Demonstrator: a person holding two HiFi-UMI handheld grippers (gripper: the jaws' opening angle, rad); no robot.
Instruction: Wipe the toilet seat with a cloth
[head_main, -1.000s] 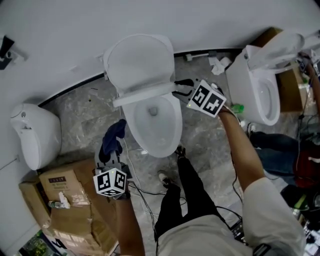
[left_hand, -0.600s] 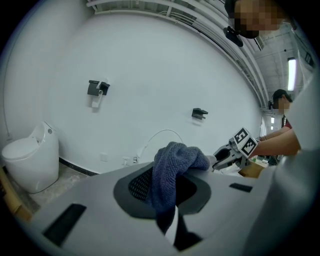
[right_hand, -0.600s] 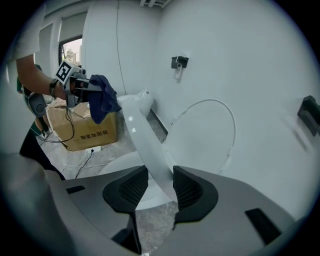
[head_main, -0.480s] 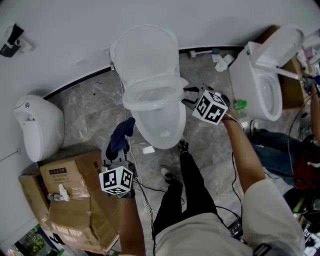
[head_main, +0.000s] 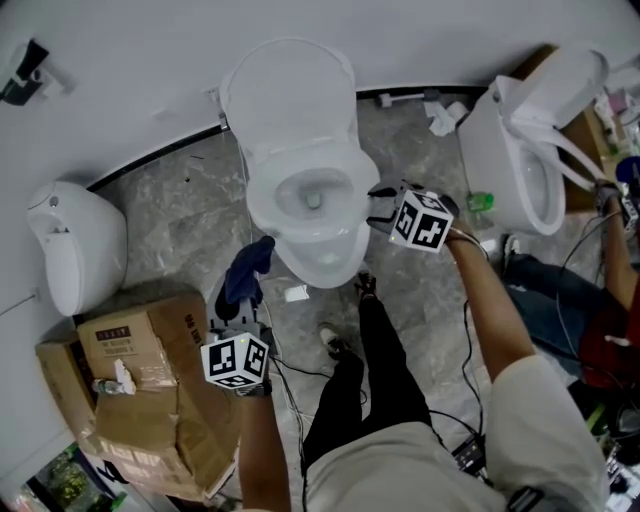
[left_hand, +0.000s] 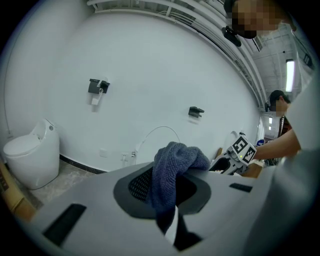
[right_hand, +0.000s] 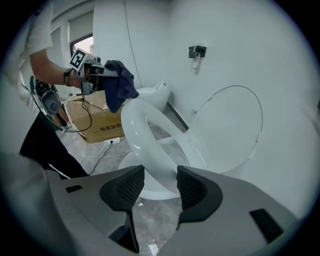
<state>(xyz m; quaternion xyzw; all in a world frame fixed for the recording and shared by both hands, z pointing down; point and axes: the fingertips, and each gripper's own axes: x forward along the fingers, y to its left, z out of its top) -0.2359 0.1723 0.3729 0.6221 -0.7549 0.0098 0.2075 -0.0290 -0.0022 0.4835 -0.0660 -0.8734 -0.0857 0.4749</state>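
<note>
My right tongs (head_main: 378, 208) have just spread off the seat (head_main: 270, 215), which has dropped flat onto the bowl, ready for the cloth (head_main: 248, 270) my left tongs (head_main: 236, 308) pinch near its front-left edge.

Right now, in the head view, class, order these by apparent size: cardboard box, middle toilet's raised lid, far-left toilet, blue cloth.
1. cardboard box
2. middle toilet's lid and far-left toilet: too alike to rank
3. blue cloth, smallest
</note>
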